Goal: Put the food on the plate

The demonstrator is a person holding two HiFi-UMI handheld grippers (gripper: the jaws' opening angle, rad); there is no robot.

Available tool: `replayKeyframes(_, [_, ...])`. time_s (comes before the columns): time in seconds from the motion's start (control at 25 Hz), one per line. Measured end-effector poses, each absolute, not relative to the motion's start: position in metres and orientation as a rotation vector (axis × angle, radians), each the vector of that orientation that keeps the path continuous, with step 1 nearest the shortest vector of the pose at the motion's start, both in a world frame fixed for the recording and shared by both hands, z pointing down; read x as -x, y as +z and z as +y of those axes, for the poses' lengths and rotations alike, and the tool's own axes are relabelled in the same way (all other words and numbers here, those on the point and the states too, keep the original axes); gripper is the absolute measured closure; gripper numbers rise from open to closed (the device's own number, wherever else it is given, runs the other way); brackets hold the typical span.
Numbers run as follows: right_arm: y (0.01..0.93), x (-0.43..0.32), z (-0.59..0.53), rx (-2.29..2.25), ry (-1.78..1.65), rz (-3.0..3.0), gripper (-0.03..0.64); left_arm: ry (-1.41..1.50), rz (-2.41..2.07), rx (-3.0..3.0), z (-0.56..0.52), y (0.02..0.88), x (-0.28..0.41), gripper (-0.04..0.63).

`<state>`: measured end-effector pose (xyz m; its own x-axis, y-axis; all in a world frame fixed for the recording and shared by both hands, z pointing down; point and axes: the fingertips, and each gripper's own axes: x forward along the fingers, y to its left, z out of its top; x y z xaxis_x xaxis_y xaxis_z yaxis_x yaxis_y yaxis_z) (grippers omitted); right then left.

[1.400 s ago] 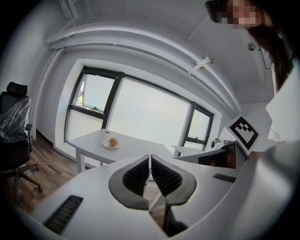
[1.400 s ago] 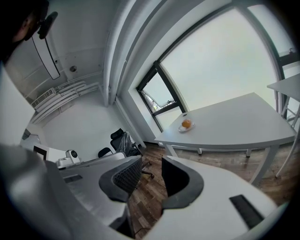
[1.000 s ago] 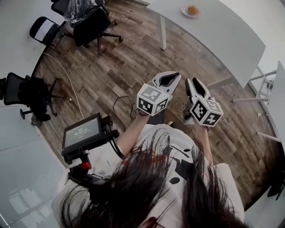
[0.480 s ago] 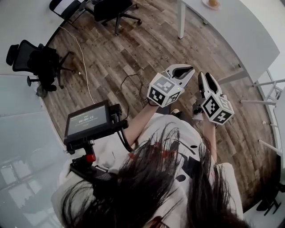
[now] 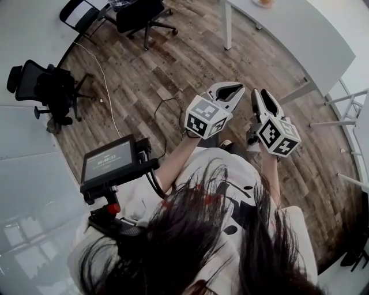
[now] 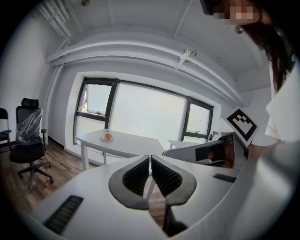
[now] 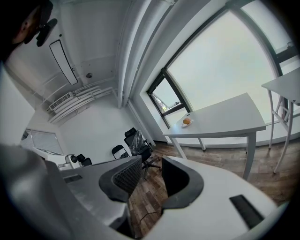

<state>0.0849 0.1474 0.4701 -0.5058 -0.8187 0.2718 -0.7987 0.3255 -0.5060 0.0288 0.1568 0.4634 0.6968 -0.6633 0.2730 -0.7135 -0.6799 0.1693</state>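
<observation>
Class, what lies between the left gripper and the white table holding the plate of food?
Only bare brown wooden floor separates the left gripper from the white table, as the head view shows.

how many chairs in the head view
3: a black office chair at the left edge, a light-seated chair at the top left, a black swivel chair right of it. More may lie out of frame.
</observation>
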Motion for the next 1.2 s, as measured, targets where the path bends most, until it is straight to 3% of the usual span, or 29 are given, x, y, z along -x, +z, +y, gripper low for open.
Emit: replayKeyframes(1.2, [0.477, -0.073, 0.146, 1.603, -0.958, 2.512, 0.476, 0.276, -1.030, -2.661, 0.155, 0.469, -0.021, 0.580])
